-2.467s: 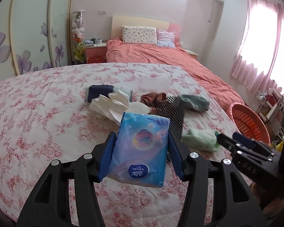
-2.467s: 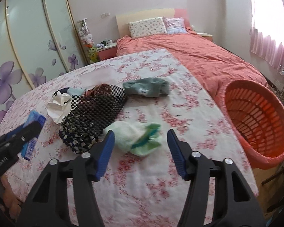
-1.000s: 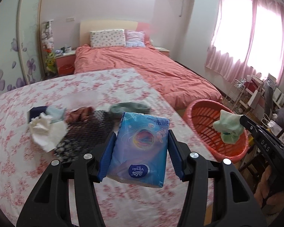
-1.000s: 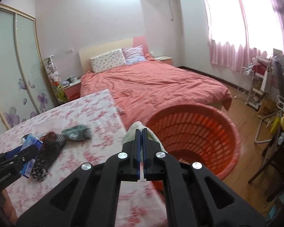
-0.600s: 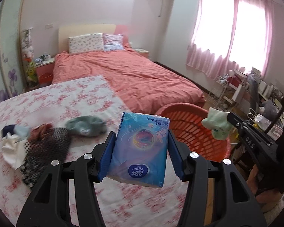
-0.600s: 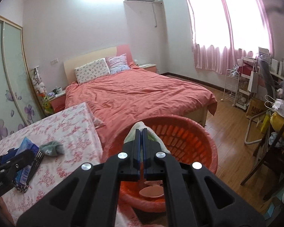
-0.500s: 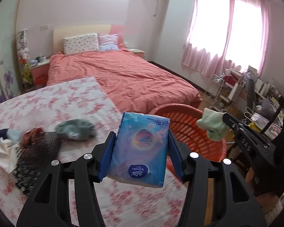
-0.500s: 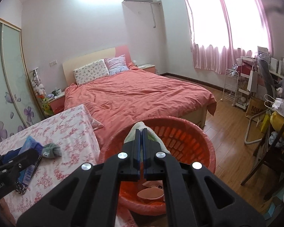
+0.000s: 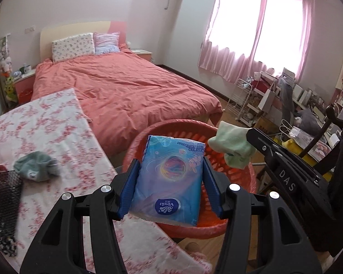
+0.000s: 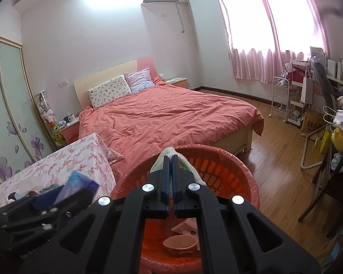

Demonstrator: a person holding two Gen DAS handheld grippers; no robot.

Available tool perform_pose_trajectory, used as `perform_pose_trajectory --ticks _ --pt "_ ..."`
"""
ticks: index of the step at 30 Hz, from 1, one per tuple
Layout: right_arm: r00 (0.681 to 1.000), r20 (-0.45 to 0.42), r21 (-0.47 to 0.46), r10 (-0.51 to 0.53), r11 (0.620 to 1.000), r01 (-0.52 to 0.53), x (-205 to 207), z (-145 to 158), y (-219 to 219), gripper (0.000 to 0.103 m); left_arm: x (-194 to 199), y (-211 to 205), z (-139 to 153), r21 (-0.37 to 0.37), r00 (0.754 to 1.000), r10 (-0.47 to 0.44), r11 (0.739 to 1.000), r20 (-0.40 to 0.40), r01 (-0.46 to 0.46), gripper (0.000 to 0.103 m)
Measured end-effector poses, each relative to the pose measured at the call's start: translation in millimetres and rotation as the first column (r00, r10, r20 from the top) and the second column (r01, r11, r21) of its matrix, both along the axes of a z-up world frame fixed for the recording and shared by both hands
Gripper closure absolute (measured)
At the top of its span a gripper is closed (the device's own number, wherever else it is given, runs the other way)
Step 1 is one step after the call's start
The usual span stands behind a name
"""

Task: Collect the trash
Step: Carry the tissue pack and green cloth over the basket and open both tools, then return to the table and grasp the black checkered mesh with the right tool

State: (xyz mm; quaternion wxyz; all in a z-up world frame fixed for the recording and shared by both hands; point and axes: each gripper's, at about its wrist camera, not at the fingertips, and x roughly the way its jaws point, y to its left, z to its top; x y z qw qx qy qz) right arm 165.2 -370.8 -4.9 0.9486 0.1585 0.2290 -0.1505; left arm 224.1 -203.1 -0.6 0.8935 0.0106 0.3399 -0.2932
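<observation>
The blue tissue pack (image 9: pixel 169 178), clamped between the left tongs (image 9: pixel 169 189), is held over the near left rim of the red basket (image 9: pixel 231 226); released here, it could be tipped onto the floor. The green cloth (image 9: pixel 233 147) is pinched in the closed right tongs (image 10: pixel 170 159) above the basket's middle, both tongs being angled forward and down.

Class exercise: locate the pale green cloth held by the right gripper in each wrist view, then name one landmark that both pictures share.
Left wrist view: the pale green cloth hangs right of centre from the right gripper, above the red basket.
Right wrist view: the cloth pokes out at centre, pinched between shut jaws over the basket.
Shared landmark: the bed with the coral cover.
</observation>
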Motion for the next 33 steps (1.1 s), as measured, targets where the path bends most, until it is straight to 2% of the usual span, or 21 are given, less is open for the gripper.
perform_pose_trajectory --ticks 3,6,7,13,19,23,28,33 --pt "1.0 0.001 0.026 -0.005 1.0 0.005 4.9 -3.5 -9.2 0.095 5.2 -8.8 -6.7 0.013 1.0 -0.013 1.0 -0.021 0.013 0.047" --pt "1.0 -0.006 0.026 -0.019 0.999 0.019 4.5 -8.1 -13.8 0.073 8.8 -12.1 -14.2 0.03 0.999 -0.009 0.999 -0.041 0.01 0.041" --pt "1.0 -0.011 0.021 -0.027 0.999 0.028 2.8 -9.9 -14.9 0.07 9.7 -11.5 -15.6 0.035 0.999 -0.006 0.999 -0.045 0.008 0.037" --pt "0.998 -0.038 0.005 -0.056 0.998 0.056 -6.6 -14.4 -14.2 0.056 7.0 1.4 -18.3 0.07 0.998 0.035 0.997 -0.052 -0.032 0.032" --pt "0.998 -0.068 -0.025 -0.017 1.0 0.015 -8.4 -9.8 7.2 0.045 -9.2 40.3 -12.2 0.125 0.994 0.113 0.986 -0.008 -0.112 0.027" --pt "0.995 -0.094 -0.04 0.04 0.998 -0.044 -4.2 -5.1 35.0 0.042 -17.7 73.6 -9.9 0.157 0.985 0.172 0.972 0.016 -0.173 0.026" --pt "0.985 -0.124 -0.055 0.119 0.99 -0.126 4.8 -1.7 77.6 0.042 -30.3 130.2 -4.4 0.148 0.962 0.269 0.951 0.035 -0.271 0.026" --pt "0.961 -0.158 -0.053 0.226 0.97 -0.237 16.4 -2.4 135.2 0.042 -39.5 189.1 -2.2 0.144 0.921 0.387 0.909 0.053 -0.39 0.026"
